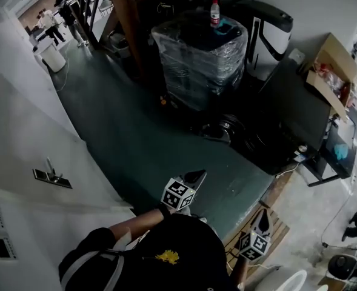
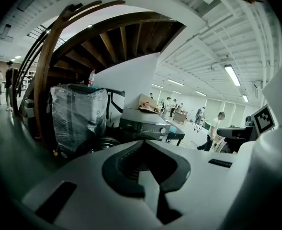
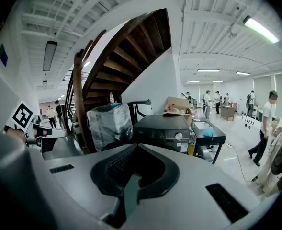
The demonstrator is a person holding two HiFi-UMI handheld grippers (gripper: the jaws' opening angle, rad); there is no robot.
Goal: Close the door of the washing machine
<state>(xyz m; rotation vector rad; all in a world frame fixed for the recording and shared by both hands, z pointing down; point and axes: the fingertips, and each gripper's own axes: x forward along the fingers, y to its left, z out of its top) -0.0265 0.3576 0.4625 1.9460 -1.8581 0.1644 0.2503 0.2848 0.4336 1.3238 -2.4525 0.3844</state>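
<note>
Open green floor (image 1: 136,138) lies ahead; a plastic-wrapped stack (image 1: 199,59) (bottle (image 1: 214,12) on top) and the washing machine (image 1: 293,108) stand beyond.

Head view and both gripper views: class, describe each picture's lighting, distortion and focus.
Head view: dim, the floor dark and flat. Left gripper view: fisheye bends the staircase, corners black. Right gripper view: ceiling light glares; washing machine sharp, near foreground soft.

A bottle (image 1: 214,12) stands on the wrapped stack (image 1: 199,59), left of the washing machine (image 1: 290,108), which apparently bears a box (image 1: 333,65).
</note>
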